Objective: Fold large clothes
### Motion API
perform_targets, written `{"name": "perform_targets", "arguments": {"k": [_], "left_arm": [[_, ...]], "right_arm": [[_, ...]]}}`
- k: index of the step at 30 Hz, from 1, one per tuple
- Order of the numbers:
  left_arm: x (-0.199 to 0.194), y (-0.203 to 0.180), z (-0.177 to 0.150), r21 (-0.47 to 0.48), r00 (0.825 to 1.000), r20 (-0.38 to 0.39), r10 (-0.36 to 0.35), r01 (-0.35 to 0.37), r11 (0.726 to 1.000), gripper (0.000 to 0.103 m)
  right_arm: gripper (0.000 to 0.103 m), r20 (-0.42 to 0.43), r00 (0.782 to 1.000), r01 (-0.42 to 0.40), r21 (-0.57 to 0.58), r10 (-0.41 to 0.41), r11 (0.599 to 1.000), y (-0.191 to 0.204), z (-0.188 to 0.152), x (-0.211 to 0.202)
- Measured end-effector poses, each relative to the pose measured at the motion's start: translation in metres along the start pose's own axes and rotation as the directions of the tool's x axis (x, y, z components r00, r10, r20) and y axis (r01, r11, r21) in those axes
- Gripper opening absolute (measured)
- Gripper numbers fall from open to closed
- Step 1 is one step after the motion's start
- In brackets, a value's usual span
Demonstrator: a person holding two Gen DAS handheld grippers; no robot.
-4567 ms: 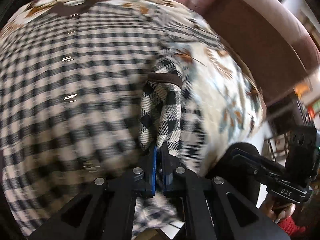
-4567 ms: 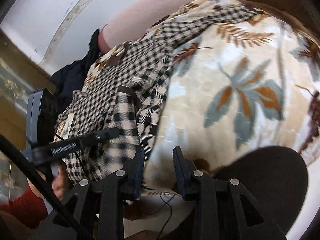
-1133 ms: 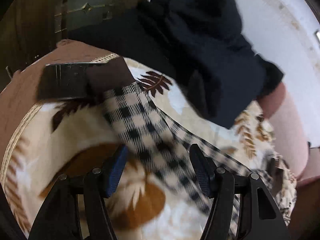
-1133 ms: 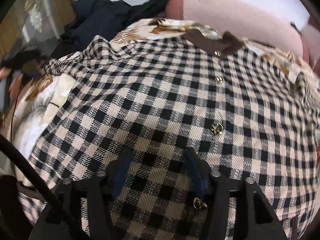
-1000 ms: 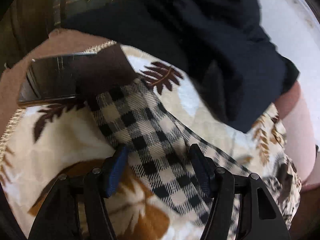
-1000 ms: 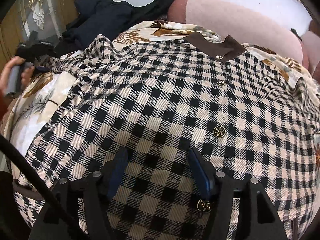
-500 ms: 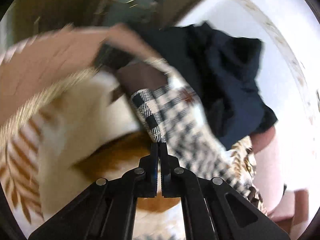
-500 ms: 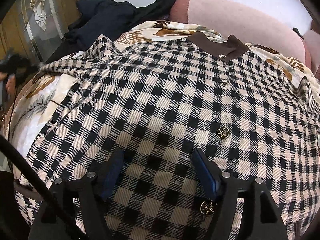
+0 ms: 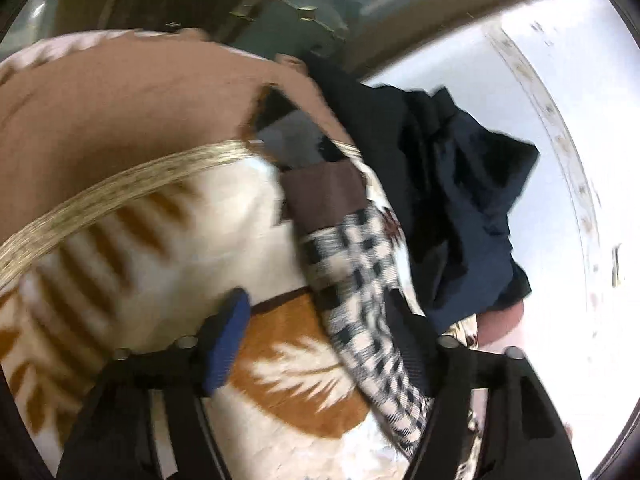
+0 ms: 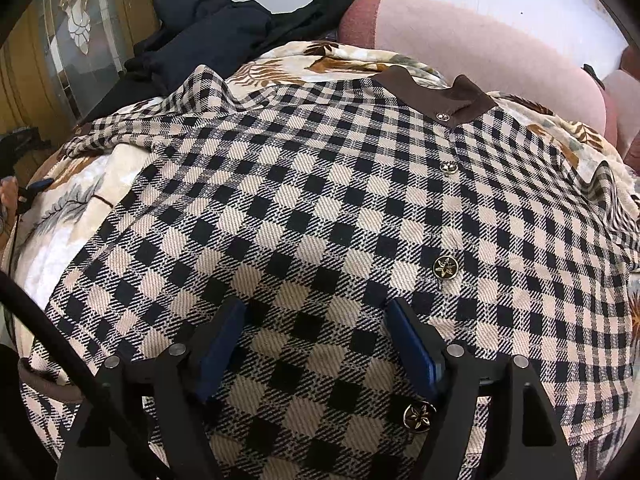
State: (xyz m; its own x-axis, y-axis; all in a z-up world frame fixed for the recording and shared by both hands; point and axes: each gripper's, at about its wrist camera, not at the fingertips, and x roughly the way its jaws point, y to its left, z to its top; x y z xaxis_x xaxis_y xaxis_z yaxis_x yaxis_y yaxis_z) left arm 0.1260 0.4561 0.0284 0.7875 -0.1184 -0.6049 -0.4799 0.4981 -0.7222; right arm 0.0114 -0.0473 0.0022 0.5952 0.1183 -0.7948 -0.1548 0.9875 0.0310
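Note:
A black-and-cream checked jacket (image 10: 340, 216) with a brown collar (image 10: 436, 96) and gold buttons lies spread, front up, on a leaf-print blanket (image 10: 68, 216). My right gripper (image 10: 316, 340) is open and hovers just above the jacket's lower front. In the left wrist view the jacket's sleeve (image 9: 360, 288) with its brown cuff (image 9: 324, 196) lies stretched across the blanket (image 9: 140, 264). My left gripper (image 9: 320, 332) is open, its jaws either side of the sleeve, holding nothing.
A pile of dark navy and black clothes (image 10: 216, 32) lies at the sofa's far left, also in the left wrist view (image 9: 452, 200). A pink sofa back (image 10: 480, 48) runs behind. A wooden cabinet with glass (image 10: 48, 52) stands left. A dark flat object (image 9: 276, 120) lies beyond the cuff.
My left gripper has opened and let go of the sleeve, which now lies on the blanket. My right gripper has stayed open over the jacket, shifting only slightly.

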Motion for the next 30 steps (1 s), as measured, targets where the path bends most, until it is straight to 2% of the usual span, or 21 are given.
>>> {"name": "perform_targets", "arguments": {"k": [3,6,7,8,10,12,13,14,15,16,20,23,25,27,30], "left_arm": [[0.025,-0.015,0.002,0.048,0.998,-0.046,-0.04,0.042,0.998,0.072],[0.039,-0.034,-0.004,0.133,0.999,-0.04,0.006,-0.001,0.991,0.069],[0.044,-0.038,-0.004,0.142,0.998,-0.055,0.0,0.008,0.99,0.044],[0.049,-0.04,-0.004,0.141,0.996,-0.091,-0.016,0.029,0.99,0.003],[0.052,-0.035,0.0,0.111,0.993,-0.112,-0.022,0.035,0.993,0.003],[0.046,-0.025,0.005,0.059,0.995,-0.095,-0.028,0.033,0.998,0.003],[0.039,-0.02,0.009,0.024,0.996,-0.08,-0.036,0.038,0.999,0.003],[0.032,-0.017,0.012,0.012,0.998,-0.061,-0.034,0.035,0.999,0.003],[0.026,-0.014,0.015,0.007,0.999,-0.042,-0.029,0.029,1.0,0.003],[0.018,-0.012,0.019,0.0,1.0,-0.02,-0.021,0.021,1.0,0.003],[0.018,-0.004,0.02,-0.019,1.0,-0.023,-0.009,0.009,1.0,0.003],[0.019,-0.003,0.017,-0.027,1.0,-0.018,0.016,-0.016,1.0,0.003],[0.014,-0.003,0.016,-0.041,1.0,-0.014,0.005,-0.006,0.999,0.004],[0.006,-0.004,0.017,-0.034,1.0,0.012,0.026,-0.026,0.999,0.005],[-0.009,0.001,0.022,-0.029,0.996,0.058,0.063,-0.062,0.998,0.013]], "right_arm": [[0.08,0.0,1.0,0.014,-0.005,-0.014,1.0,0.001,0.0,0.0],[0.08,0.0,1.0,0.021,-0.008,-0.021,1.0,0.002,0.0,0.0],[0.08,0.0,1.0,0.023,-0.008,-0.023,1.0,0.002,0.0,0.0],[0.08,-0.001,1.0,0.027,-0.008,-0.027,1.0,0.002,0.0,0.0],[0.081,-0.004,0.999,0.035,-0.013,-0.035,0.999,0.003,0.0,0.0],[0.081,-0.025,0.998,0.056,-0.019,-0.057,0.998,0.005,0.003,-0.002],[0.081,-0.061,0.995,0.071,-0.021,-0.073,0.997,0.008,0.009,-0.004],[0.077,-0.081,0.994,0.066,-0.016,-0.067,0.998,0.009,0.014,-0.006],[0.069,-0.086,0.995,0.045,-0.006,-0.045,0.999,0.011,0.019,-0.01],[0.068,-0.072,0.997,0.021,0.006,-0.021,1.0,0.013,0.025,-0.017],[0.068,-0.033,0.999,0.016,-0.038,-0.017,0.999,0.031,0.038,-0.029],[0.068,-0.045,0.999,0.007,-0.078,-0.01,0.997,0.045,0.037,-0.025],[0.068,-0.061,0.998,-0.012,-0.091,0.006,0.996,0.051,0.036,-0.022],[0.068,-0.066,0.998,-0.027,-0.117,0.02,0.993,0.061,0.04,-0.02],[0.068,-0.051,0.997,-0.063,-0.174,0.055,0.983,0.084,0.056,-0.018]]}}
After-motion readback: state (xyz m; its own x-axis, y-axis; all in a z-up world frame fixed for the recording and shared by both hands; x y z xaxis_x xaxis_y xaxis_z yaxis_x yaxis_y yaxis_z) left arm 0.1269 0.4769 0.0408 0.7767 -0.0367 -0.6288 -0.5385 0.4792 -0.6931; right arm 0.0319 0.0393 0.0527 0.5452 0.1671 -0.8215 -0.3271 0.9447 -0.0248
